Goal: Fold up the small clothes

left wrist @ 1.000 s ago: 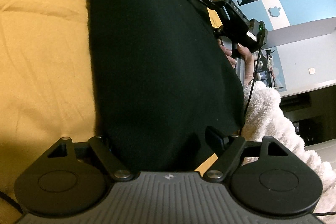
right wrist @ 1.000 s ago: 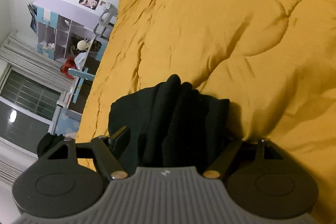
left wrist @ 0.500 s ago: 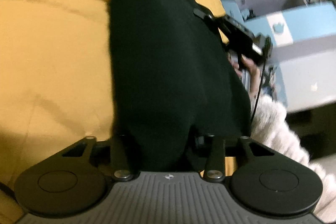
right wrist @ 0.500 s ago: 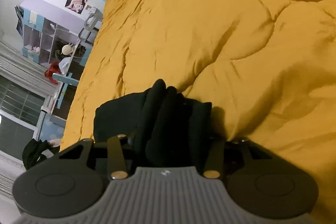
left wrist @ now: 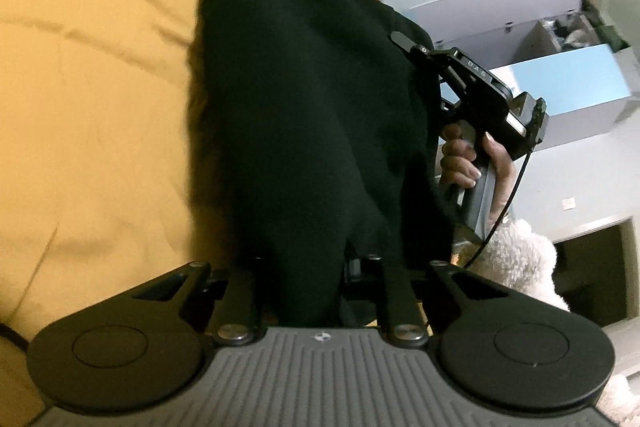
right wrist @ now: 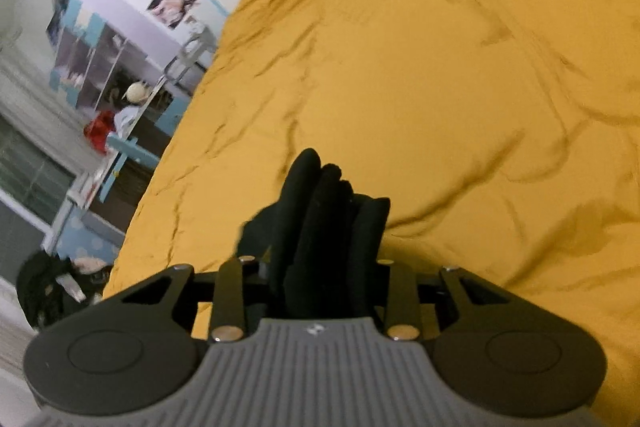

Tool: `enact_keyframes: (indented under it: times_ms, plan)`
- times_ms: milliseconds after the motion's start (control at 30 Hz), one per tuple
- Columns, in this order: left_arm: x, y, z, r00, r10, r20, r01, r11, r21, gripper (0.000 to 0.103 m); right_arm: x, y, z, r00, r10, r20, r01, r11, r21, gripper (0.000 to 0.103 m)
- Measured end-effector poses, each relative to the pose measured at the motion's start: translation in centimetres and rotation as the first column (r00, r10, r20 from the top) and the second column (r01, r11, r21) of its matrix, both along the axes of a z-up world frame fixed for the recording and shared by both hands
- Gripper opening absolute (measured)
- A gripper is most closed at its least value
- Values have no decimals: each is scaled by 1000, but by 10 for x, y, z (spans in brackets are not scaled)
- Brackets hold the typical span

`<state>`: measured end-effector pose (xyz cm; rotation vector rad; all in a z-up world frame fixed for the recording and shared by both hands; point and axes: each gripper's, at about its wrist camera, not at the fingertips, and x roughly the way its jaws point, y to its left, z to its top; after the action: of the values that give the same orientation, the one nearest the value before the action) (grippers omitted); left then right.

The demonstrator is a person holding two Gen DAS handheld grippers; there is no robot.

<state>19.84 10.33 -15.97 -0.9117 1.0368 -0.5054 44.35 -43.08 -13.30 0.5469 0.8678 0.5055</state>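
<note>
**Both grippers pinched the black garment above the quilt**

You held the left gripper [left wrist: 310, 279] low over the yellow quilt [left wrist: 88, 115]. Its jaws had just been closing, and in the left wrist view they stood drawn in on a gathered edge of the black garment [left wrist: 312, 115], the cloth bunched between them. From that grip the garment ran away from the camera as one broad dark sheet, over the quilt, toward your other hand.

At the far right edge of that sheet the right gripper [left wrist: 404, 41] met the cloth, with your right hand [left wrist: 468, 163] wrapped around its handle and a fluffy white sleeve [left wrist: 516, 255] below it. A thin black cable [left wrist: 508, 203] hung from the handle.

In the right wrist view the right gripper [right wrist: 320, 267] also had jaws that had just been closing, and they pressed on several thick folds of the garment [right wrist: 324, 211], which stood up in ridges between them. The quilt [right wrist: 440, 87] spread wide behind the folds, creased and rumpled. A shelf unit [right wrist: 104, 55] stood by the wall at left, blurred.
</note>
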Motion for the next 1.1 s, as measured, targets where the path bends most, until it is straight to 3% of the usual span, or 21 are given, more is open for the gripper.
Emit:
enact_keyframes:
  times_ms: [267, 400, 500, 633, 733, 767, 800, 867, 933, 1033, 1100]
  plan:
    - [-20, 29, 53, 986, 68, 154, -65, 998, -25, 20, -5, 78, 84, 988, 104, 117, -101, 994, -30, 28]
    - [-40, 49, 72, 968, 149, 204, -153, 988, 6, 20, 5, 146, 105, 966, 190, 175, -195, 981, 9, 28]
    - [-53, 62, 78, 949, 221, 227, -235, 971, 40, 20, 19, 207, 103, 948, 252, 193, -265, 963, 41, 28]
    - [-65, 70, 65, 926, 306, 219, -329, 941, 76, 20, 45, 282, 77, 931, 321, 175, -334, 941, 54, 28]
    - [-58, 70, 32, 926, 350, 142, -364, 928, 86, 20, 64, 321, 36, 934, 341, 110, -348, 936, 57, 28]
    - [-54, 69, 17, 927, 359, 105, -368, 926, 84, 20, 69, 332, 18, 936, 343, 83, -348, 936, 48, 28]
    - [-49, 66, 0, 945, 319, 71, -323, 945, 48, 20, 73, 341, 1, 939, 340, 51, -342, 939, 33, 28]
    - [-45, 62, -33, 949, 316, 1, -316, 948, 43, 16, 79, 357, -32, 943, 334, -13, -334, 942, -39, 28]
    - [-43, 52, -47, 948, 317, 10, -317, 948, 22, 16, 88, 357, -58, 954, 295, -49, -299, 949, -96, 28]
    - [-40, 36, -48, 952, 305, 43, -306, 952, 22, 18, 102, 338, -87, 953, 275, -129, -279, 960, -7, 31]
    - [-40, 35, -46, 955, 291, 50, -293, 955, 39, 20, 102, 335, -89, 953, 277, -123, -280, 960, -5, 37]
